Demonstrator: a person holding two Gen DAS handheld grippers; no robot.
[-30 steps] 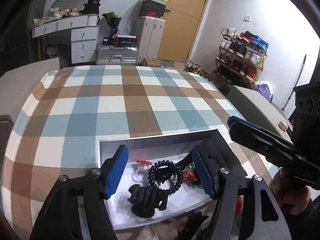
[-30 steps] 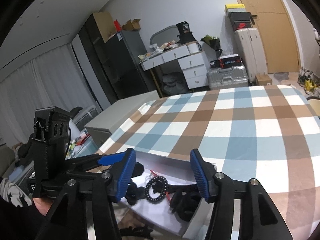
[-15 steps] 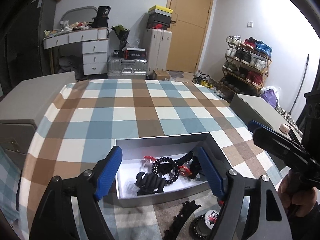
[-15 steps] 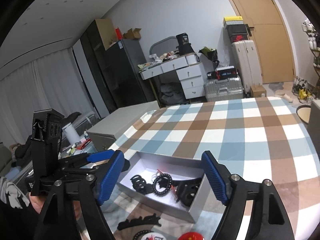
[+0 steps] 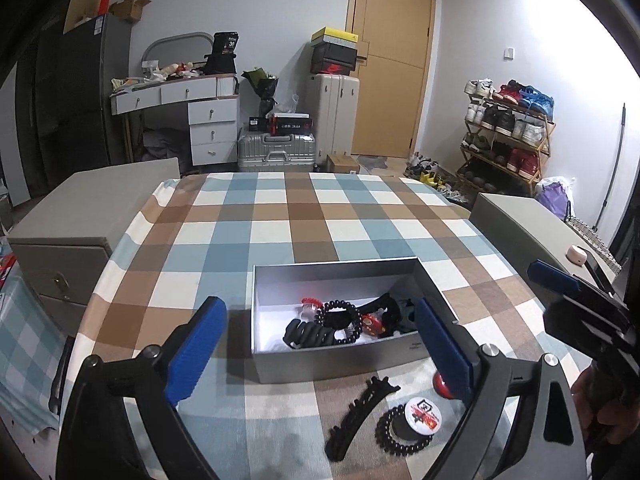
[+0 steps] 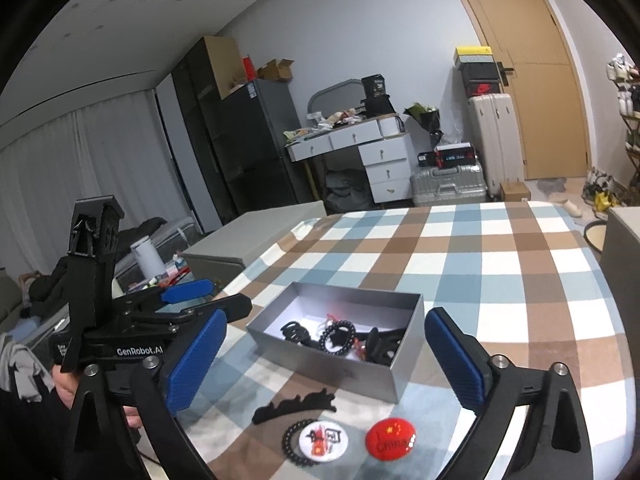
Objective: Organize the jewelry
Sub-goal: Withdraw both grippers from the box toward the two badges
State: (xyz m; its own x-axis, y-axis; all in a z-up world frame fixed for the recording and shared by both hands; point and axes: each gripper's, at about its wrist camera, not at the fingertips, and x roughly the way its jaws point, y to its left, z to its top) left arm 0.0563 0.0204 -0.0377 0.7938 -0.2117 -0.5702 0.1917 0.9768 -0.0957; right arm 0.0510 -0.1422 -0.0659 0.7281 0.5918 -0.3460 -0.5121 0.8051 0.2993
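Since the earlier frames both grippers have been drawn back from the grey box, so that items on the cloth in front of it, previously hidden, are now in view. The left gripper and the right gripper are seen with jaws opening wide; nothing is held between either pair. Inside the box a black claw clip, a black bead bracelet and a small red charm are already deposited. Still on the checked tablecloth, just in front of the box, are a long black comb clip, a white badge resting on a beaded ring, and a red flag badge. The wide stance is judged to be preparation for collecting these remaining pieces
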